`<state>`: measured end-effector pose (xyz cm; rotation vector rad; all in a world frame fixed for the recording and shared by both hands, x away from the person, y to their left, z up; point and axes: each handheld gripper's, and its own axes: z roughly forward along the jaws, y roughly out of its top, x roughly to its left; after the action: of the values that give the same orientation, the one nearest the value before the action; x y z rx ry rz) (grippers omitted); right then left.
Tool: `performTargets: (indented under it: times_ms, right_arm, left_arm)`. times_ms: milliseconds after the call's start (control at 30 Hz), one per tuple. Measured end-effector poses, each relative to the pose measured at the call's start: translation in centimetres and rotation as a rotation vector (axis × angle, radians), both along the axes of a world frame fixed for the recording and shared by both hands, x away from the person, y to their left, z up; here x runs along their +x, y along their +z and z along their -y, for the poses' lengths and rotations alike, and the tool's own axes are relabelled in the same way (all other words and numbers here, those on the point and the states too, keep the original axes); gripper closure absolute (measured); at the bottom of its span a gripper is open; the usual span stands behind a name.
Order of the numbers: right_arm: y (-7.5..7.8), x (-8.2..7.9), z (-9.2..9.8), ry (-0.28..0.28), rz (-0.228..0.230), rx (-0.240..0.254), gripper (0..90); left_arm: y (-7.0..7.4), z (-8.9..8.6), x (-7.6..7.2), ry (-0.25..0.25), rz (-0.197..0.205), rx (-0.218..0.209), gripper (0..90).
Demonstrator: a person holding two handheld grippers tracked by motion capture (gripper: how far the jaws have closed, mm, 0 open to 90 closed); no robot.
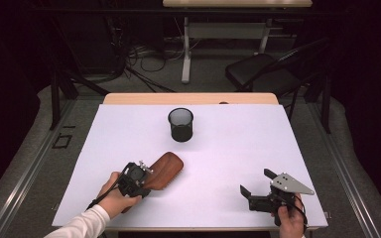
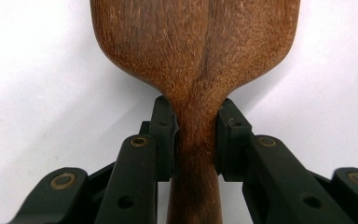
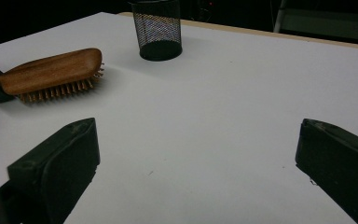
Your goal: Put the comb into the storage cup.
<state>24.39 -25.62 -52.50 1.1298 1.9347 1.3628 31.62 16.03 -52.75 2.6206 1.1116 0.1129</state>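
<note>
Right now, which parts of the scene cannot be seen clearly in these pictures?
- Hairbrush handle end: cut off by the bottom edge in the left gripper view; in the high view, the left gripper and hand cover it.
- Bristles: under the wooden back in the high view.
- Mesh cup inside: too dark to tell.
- Right gripper body: outside its own view.

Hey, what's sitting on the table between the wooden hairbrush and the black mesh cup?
Nothing: in the high view only bare white table separates the hairbrush from the mesh cup.
</note>
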Motion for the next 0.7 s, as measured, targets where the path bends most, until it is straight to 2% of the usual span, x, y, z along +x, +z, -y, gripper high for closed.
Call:
performTargets:
  times_ms: [133, 700]
  right_arm:
    - [-0.01, 0.0, -0.02, -0.001, 0.0, 0.003, 0.0]
    - [-0.03, 0.0, 0.02, -0.003, -0.002, 0.001, 0.0]
  left_arm:
    - [0.05, -0.15, 0.02, -0.001, 0.002, -0.01, 72.4]
    - [0.38, -0.86, -0.07, 0.025, -0.003, -0.1, 72.4]
